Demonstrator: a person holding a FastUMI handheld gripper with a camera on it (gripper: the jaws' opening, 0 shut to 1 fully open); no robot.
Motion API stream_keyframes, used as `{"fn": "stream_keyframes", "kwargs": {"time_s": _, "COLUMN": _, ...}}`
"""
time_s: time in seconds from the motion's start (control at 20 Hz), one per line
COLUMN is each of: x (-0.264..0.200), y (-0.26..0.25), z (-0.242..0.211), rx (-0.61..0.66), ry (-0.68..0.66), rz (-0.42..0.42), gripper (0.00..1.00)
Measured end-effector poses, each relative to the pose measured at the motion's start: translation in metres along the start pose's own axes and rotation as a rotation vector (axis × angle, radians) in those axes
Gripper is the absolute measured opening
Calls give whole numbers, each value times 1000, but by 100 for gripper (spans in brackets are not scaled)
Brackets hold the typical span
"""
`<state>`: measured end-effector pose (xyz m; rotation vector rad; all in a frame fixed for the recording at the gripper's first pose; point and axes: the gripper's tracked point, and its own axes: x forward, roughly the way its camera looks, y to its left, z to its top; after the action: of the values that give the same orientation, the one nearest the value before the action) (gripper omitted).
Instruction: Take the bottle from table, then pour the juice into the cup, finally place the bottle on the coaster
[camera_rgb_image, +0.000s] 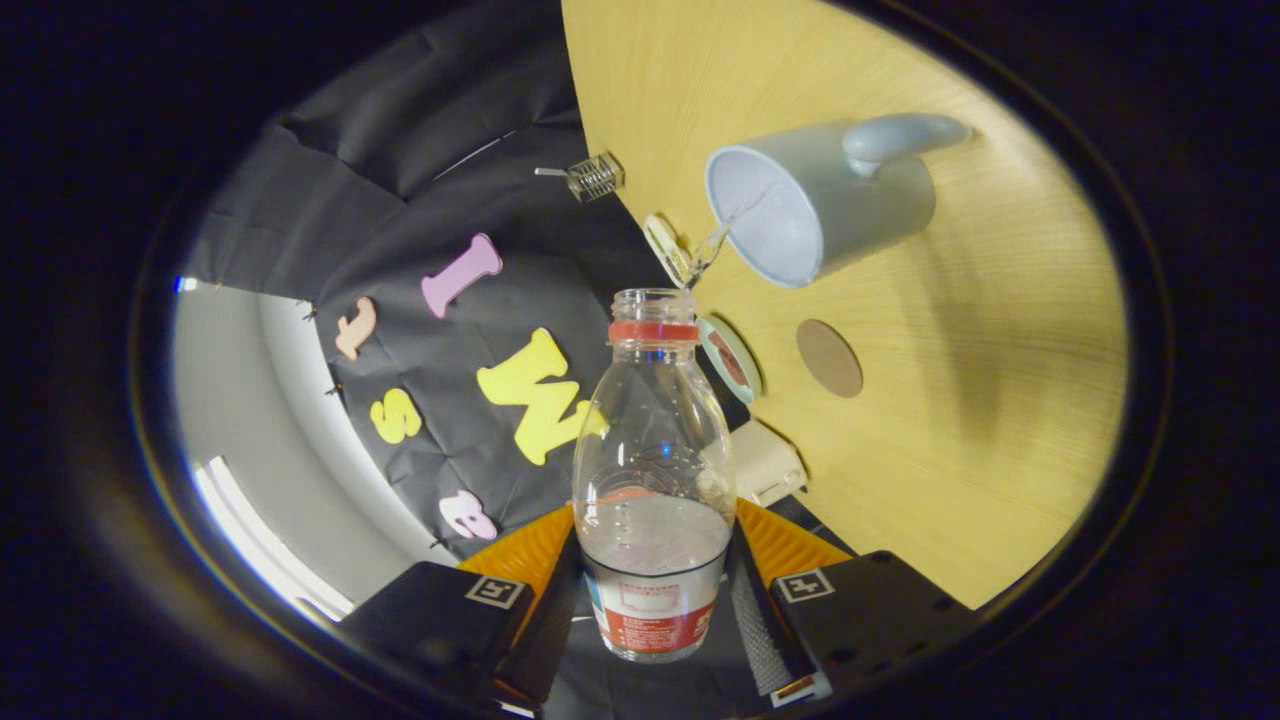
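The clear plastic bottle with a red neck ring (653, 480) stands between the two fingers (655, 600), which press its lower body from either side, its open mouth pointing to 12 o'clock. Beyond the mouth, at about 1 o'clock, the pale blue ceramic cup with a curved handle (820, 200) rests on the light wooden tabletop (1000, 400), its opening turned toward the bottle. The round brown coaster (829, 357) lies on the tabletop at 2 o'clock from the bottle's mouth, between cup and fingers.
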<state>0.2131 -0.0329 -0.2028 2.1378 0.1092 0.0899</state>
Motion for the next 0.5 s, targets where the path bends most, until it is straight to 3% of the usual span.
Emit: {"fn": "stream_keyframes", "kwargs": {"time_s": 0.5, "x": 2, "y": 21, "z": -2, "rx": 101, "ry": 18, "rz": 55, "gripper": 76}}
